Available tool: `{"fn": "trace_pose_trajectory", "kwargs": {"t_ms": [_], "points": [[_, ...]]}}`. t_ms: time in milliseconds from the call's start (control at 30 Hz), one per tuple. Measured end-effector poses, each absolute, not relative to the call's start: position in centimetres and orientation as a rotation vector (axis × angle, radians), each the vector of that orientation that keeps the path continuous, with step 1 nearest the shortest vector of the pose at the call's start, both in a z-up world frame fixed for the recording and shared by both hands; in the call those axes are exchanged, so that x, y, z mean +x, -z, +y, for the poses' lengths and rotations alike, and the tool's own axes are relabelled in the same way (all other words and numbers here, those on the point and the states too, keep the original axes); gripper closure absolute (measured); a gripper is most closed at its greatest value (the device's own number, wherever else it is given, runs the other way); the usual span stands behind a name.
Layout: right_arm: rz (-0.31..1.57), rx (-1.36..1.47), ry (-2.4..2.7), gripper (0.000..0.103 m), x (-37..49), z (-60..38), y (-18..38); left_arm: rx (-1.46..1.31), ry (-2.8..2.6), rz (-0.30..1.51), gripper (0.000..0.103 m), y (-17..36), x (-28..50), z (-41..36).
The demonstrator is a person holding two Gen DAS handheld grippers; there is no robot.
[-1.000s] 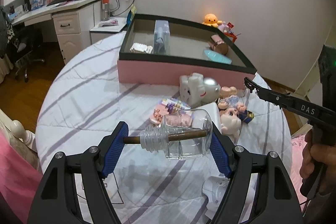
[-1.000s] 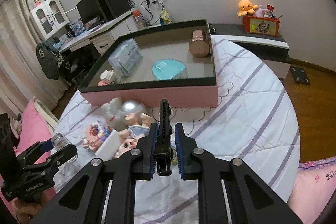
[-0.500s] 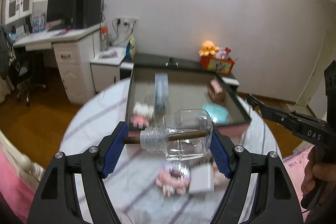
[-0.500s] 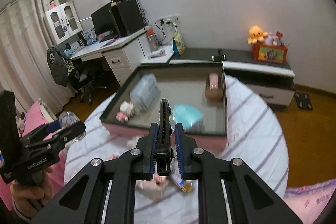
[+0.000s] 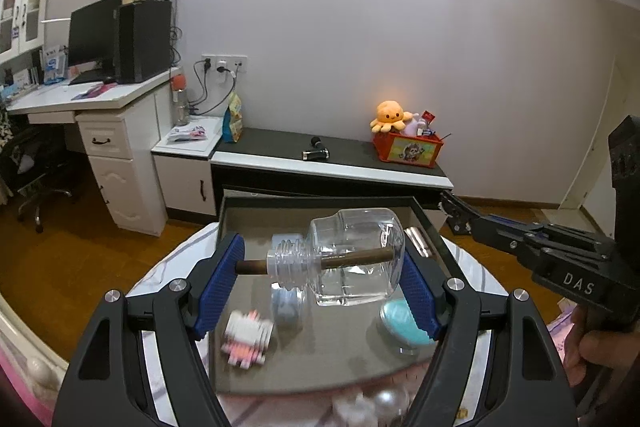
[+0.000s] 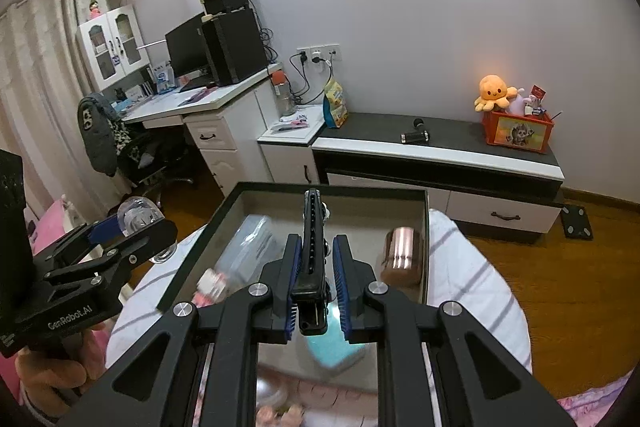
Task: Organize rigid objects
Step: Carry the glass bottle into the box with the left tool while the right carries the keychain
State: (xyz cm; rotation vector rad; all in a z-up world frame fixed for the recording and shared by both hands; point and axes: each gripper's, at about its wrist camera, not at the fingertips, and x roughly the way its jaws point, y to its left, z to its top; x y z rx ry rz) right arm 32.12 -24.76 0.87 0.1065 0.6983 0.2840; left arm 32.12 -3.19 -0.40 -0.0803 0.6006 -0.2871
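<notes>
The left tongs (image 5: 320, 267) clamp a clear glass bottle (image 5: 352, 255) lying sideways with a brown stick through its neck, held above the dark-rimmed box (image 5: 320, 201) on the striped bed (image 6: 472, 267). To the right, the right tongs (image 6: 314, 281) pinch a black hair clip (image 6: 312, 247) over the same box, above a turquoise lid (image 6: 334, 349) and near a copper cup (image 6: 402, 261).

Both wrist views look down-forward, close above shared tray (image 5: 236, 223) (image 6: 424, 227)
</notes>
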Motion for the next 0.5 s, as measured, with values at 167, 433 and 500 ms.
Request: {"fn": "trace_pose_trajectory", "kwargs": {"t_ms": [167,433,500], "points": [[0.731,0.112,-0.270,0.087,35.3,-25.0,0.5,-0.072,0.291,0.637,0.027,1.7,35.5,-4.5],[0.826,0.117,-0.254,0.087,38.6,-24.9,4.6,-0.070,0.313,0.722,0.027,4.9,38.5,-6.7],[0.851,0.118,-0.248,0.087,39.3,-24.9,5.6,-0.066,0.313,0.733,0.027,5.4,38.9,-7.0]]}}
